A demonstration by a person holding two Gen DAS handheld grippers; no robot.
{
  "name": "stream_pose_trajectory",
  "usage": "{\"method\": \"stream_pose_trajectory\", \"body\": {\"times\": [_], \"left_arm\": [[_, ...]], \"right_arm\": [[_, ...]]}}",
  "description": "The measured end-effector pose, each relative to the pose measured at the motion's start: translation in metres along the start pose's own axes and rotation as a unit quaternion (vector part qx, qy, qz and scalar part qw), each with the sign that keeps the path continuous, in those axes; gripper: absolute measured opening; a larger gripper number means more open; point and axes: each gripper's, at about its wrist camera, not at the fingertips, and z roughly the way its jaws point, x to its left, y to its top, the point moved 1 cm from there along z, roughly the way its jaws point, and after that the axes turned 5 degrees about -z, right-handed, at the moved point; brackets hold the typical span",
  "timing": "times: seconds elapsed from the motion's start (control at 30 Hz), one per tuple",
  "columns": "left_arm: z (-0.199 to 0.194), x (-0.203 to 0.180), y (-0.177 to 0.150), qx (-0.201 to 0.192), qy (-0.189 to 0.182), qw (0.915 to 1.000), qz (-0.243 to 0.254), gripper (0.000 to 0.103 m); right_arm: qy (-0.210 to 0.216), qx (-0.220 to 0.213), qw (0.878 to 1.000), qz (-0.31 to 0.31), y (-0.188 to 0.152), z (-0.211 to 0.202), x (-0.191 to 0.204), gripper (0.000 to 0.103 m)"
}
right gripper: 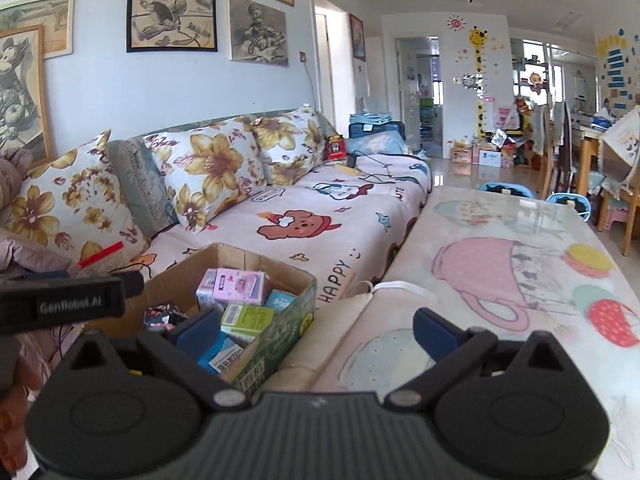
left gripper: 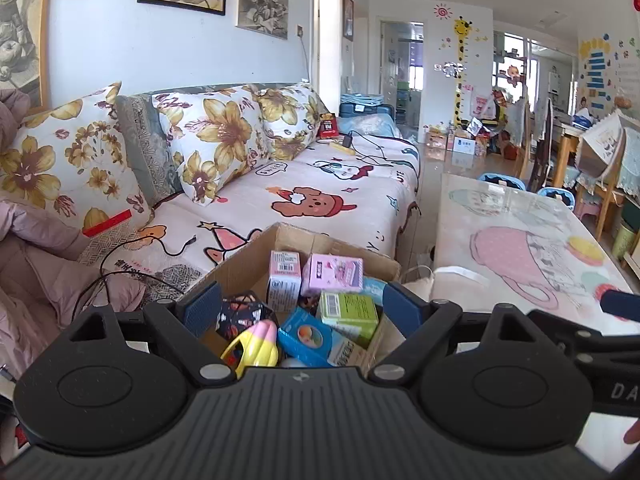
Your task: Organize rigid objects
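The left wrist view looks straight down into the cardboard box [left gripper: 248, 264], lower centre of frame, and alone shows its near contents: a black patterned cube [left gripper: 240, 314] at left, a yellow and pink banana toy [left gripper: 260, 342] pointing up and to the right, then a blue toy case [left gripper: 306, 338]. Behind stand a pink-and-white carton [left gripper: 284, 280] upright, a pink box [left gripper: 332, 274] and a green box [left gripper: 350, 310] lying flat. The right wrist view shows the same box [right gripper: 280, 344] from the side, lower left, its green printed wall facing the camera, beside the cartoon-print table [right gripper: 500, 248].

The left gripper [left gripper: 304, 312] stands with fingers wide apart above the box, holding and touching nothing. The right gripper [right gripper: 316, 334] also has its jaws spread wide and empty, over the box's edge and the table.
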Motion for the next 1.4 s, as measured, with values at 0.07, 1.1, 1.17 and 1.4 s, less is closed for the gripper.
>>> {"method": "stream_pose_trajectory", "body": {"times": [0.07, 1.1, 1.17, 1.4], "left_arm": [[-0.012, 0.0, -0.003, 0.0, 0.0, 1.0, 0.006, 0.103], [-0.079, 0.023, -0.023, -0.035, 0.018, 0.9988, 0.029, 0.103], [-0.079, 0.023, -0.024, -0.036, 0.019, 0.9988, 0.028, 0.103], [-0.081, 0.019, -0.027, -0.034, 0.023, 0.9989, 0.024, 0.103]], "right_arm": [[-0.01, -0.001, 1.0, -0.007, -0.003, -0.011, 0.007, 0.102], [-0.01, -0.056, 0.997, -0.044, -0.016, -0.104, 0.061, 0.102], [-0.01, -0.055, 0.997, -0.045, -0.016, -0.104, 0.063, 0.102], [-0.012, -0.054, 0.997, -0.046, -0.019, -0.102, 0.064, 0.102]]}}
